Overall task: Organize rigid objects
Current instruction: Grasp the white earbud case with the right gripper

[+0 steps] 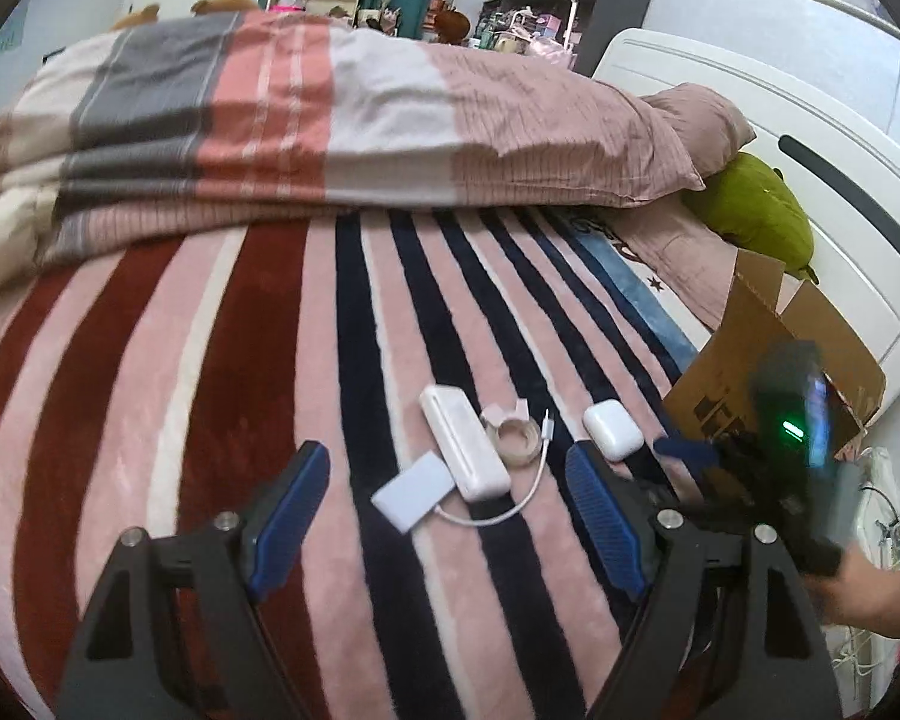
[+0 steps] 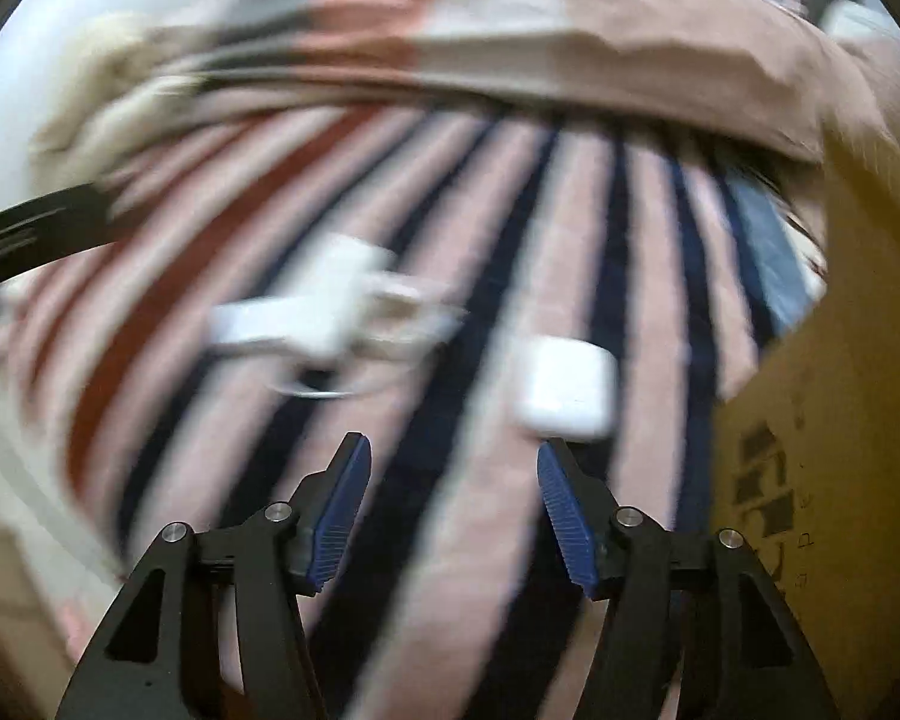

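Observation:
On the striped blanket [image 1: 222, 360] lie a white power bank [image 1: 463, 444], a flat white adapter [image 1: 413, 491] with a thin white cable [image 1: 510, 510], a pink tape ring [image 1: 513, 433] and a white earbud case [image 1: 611, 432]. My left gripper [image 1: 447, 486] is open, its fingers either side of the adapter and power bank, above them. My right gripper [image 2: 453, 468] is open and empty, just short of the earbud case [image 2: 564, 387]. The right wrist view is blurred; the power bank and adapter [image 2: 306, 312] smear at centre left. The right gripper also shows blurred in the left wrist view [image 1: 684, 450].
An open cardboard box [image 1: 780, 354] stands at the right by the white headboard [image 1: 810, 180]; it also fills the right of the right wrist view [image 2: 840, 420]. A folded quilt [image 1: 330, 120], a pillow and a green plush [image 1: 756, 210] lie behind.

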`<state>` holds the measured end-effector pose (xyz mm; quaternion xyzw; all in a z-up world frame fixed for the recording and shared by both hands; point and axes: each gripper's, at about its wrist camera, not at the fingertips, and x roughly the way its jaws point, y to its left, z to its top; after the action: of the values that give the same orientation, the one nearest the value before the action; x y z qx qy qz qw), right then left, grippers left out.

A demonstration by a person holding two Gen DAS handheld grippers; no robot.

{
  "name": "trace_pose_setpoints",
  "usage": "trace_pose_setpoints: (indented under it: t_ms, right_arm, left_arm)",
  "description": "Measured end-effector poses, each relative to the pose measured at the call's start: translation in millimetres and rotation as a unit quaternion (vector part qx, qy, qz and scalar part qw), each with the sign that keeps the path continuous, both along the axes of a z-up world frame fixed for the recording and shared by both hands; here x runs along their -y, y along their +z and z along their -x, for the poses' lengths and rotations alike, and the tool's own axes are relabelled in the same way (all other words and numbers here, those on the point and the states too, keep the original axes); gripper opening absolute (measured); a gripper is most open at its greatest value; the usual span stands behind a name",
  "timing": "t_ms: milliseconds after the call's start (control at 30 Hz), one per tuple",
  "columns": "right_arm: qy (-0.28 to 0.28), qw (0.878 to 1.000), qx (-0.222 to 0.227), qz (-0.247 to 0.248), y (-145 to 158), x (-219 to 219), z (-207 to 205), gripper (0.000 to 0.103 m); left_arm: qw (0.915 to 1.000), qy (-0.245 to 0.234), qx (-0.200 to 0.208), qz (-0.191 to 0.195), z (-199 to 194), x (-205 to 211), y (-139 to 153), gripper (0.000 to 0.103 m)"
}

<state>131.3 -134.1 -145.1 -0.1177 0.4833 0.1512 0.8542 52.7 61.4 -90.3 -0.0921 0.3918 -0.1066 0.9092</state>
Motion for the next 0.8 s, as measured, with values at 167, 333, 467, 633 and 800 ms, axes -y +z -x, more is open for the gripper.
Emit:
trace_pose_setpoints:
  t_ms: [167, 333, 467, 633, 800]
  right_arm:
    - [-0.038, 0.999, -0.005, -0.002, -22, 14, -31, 0.066]
    - [-0.015, 1.000, 0.023, 0.012, -22, 5, -42, 0.039]
    - [0.023, 0.999, 0.033, -0.013, -7, 0, -27, 0.039]
    - [0.110, 0.990, 0.048, -0.080, 40, -13, 12, 0.039]
    - [0.162, 0.975, 0.082, -0.132, 95, -14, 40, 0.039]
  left_arm:
    - [1.0000, -0.005, -0.006, 0.001, 2, 6, -5, 0.079]
    - [1.0000, -0.007, -0.005, 0.001, 1, 8, -2, 0.079]
    - [0.9997, -0.021, -0.005, 0.008, -3, 13, 7, 0.079]
    - [0.9960, -0.076, 0.008, 0.046, -8, 30, 32, 0.078]
    - [0.9856, -0.142, 0.019, 0.090, -16, 59, 63, 0.074]
